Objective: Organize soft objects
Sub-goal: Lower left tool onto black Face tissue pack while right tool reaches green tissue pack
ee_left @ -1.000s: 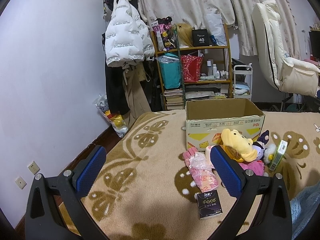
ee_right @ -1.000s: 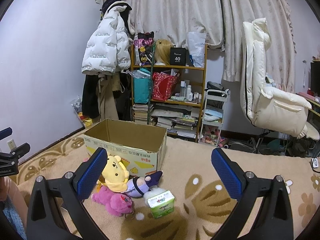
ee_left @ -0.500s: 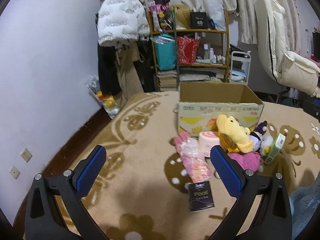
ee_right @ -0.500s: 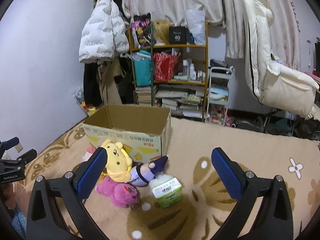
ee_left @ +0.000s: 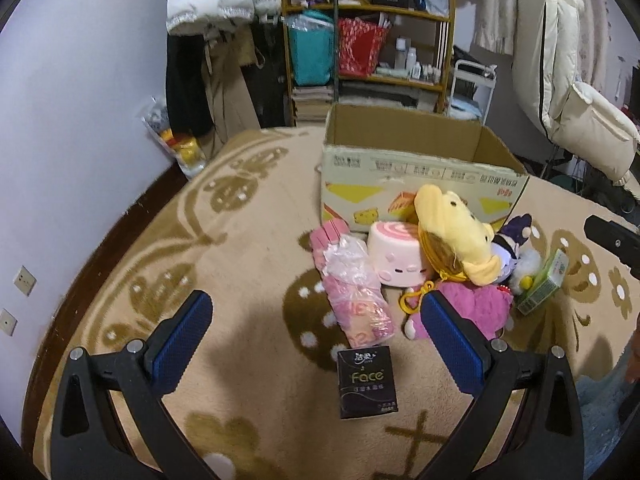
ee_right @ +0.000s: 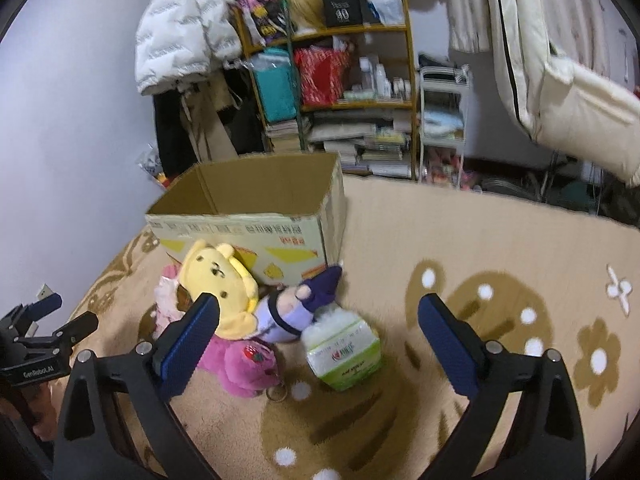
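Both tools wide open, nothing held: left tool (ee_left: 316,334), right tool (ee_right: 319,334). Squishy yellow bear plush (ee_right: 219,286) on carpet against open cardboard box (ee_right: 256,216); light, best pinched mid-body.

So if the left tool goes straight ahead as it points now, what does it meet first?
Most likely the pink wrapped pack lying between the left tool fingers' line, though the black tissue pack sits nearer and lower; depth is unclear.

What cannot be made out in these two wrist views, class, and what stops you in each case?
- Floor of the cardboard box: left wrist view, hidden by its front wall.
- Small print on the black tissue pack: too small.
- Pink plush toy: right wrist view, partly behind the right tool finger.
- Shelf items: blurred.
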